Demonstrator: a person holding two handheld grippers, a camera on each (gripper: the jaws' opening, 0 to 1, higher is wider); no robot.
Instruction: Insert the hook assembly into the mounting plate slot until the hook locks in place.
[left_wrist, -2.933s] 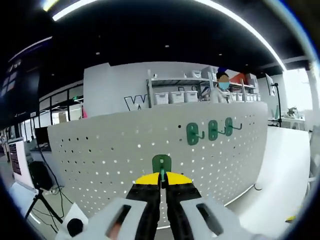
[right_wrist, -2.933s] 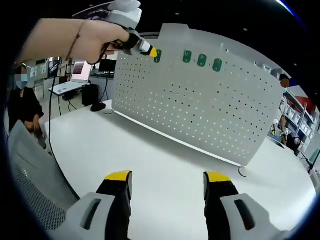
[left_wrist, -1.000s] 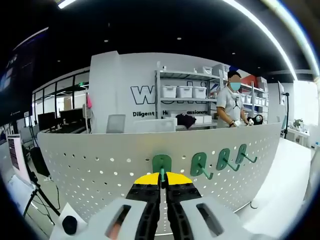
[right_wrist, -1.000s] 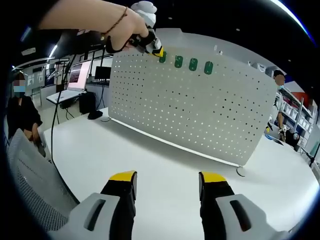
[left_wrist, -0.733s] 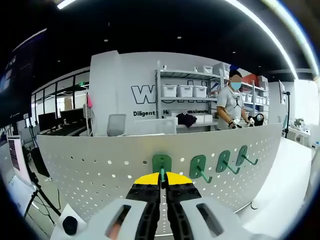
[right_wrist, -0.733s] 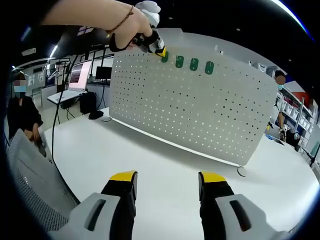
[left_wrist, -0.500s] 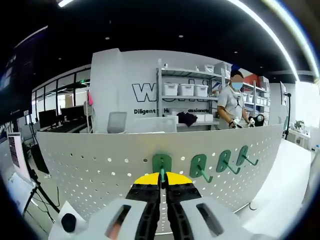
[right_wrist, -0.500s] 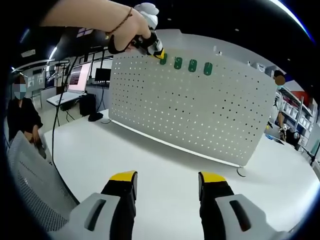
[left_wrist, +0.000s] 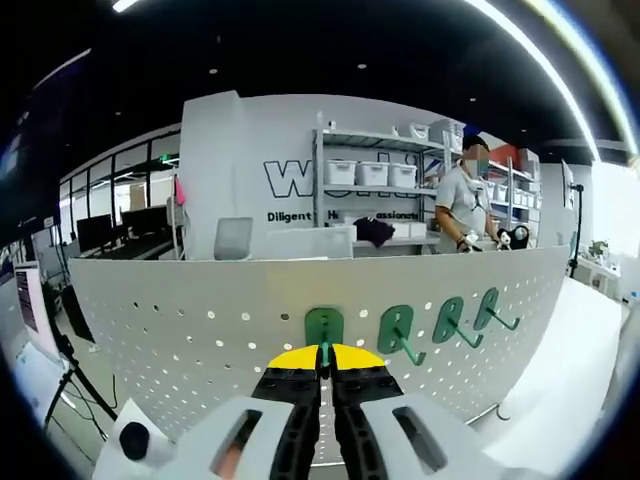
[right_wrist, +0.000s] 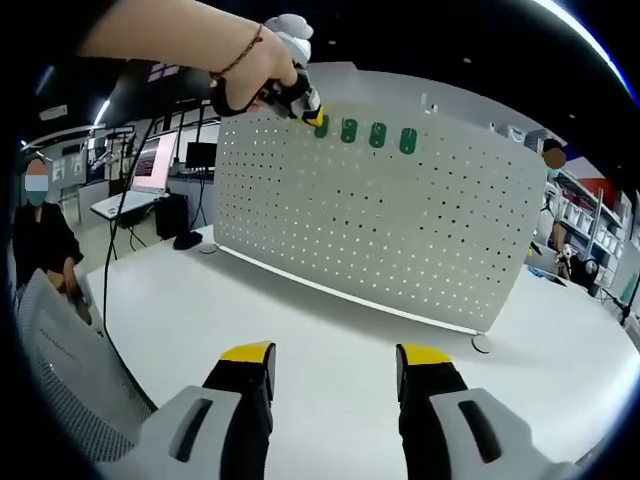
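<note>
Now my left gripper (left_wrist: 323, 358) pinches the green hook (left_wrist: 323, 327) against the pegboard's (left_wrist: 200, 340) top edge, beside three mounted hooks (left_wrist: 446, 318); my right gripper (right_wrist: 333, 362) gapes wide over the table (right_wrist: 330, 330).

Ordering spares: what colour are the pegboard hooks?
Green hooks, clearest in the left gripper view.

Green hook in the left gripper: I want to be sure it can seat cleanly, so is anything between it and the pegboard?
Nothing visible blocks it. The left gripper holds the green hook right at the pegboard, beside three mounted hooks on its right; whether they touch is unclear.
</note>
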